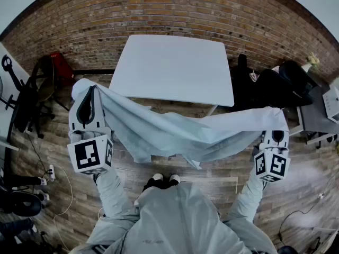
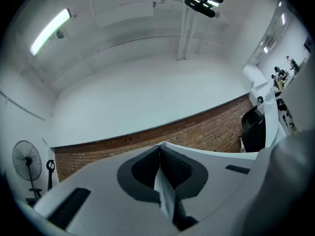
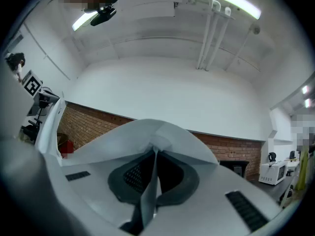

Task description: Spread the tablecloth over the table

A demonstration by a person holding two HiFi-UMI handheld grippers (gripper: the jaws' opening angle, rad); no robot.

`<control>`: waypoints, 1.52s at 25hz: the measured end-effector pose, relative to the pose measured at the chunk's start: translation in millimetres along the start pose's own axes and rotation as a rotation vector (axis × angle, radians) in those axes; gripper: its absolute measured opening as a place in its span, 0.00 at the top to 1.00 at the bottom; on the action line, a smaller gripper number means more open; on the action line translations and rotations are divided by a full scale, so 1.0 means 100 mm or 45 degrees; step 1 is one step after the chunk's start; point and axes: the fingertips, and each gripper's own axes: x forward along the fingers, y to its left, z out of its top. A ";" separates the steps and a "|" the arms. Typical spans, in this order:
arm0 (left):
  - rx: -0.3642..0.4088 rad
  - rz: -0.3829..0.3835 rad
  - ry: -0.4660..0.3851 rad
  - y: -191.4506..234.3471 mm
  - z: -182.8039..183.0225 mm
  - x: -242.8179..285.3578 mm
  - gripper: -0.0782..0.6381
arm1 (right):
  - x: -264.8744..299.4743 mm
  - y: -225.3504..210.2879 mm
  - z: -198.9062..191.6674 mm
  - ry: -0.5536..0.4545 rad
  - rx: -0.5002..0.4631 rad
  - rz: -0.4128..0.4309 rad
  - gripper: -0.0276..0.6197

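Pale tablecloth (image 1: 175, 134) held up at 6 o'clock of the white counter (image 1: 175, 67), sagging mid-span, apparently clear of it, left hand-held gripper (image 1: 86, 102) at 9 o'clock pinching one corner, right hand-held gripper (image 1: 275, 137) at 3 o'clock pinching the other

A pale tablecloth (image 1: 175, 134) hangs crumpled and sagging before the bare white table (image 1: 175, 67), not yet spread
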 end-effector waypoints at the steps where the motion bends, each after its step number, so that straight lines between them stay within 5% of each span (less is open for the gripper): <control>1: -0.005 0.000 -0.007 -0.02 0.01 0.00 0.86 | 0.01 -0.01 -0.01 -0.007 0.006 0.003 0.92; 17: -0.020 0.058 -0.080 0.04 0.01 0.47 0.86 | 0.62 -0.15 0.09 -0.090 0.003 -0.042 0.92; 38: -0.067 -0.073 -0.096 0.76 -0.54 3.00 0.86 | 2.61 0.28 0.09 -0.045 -0.047 -0.271 0.92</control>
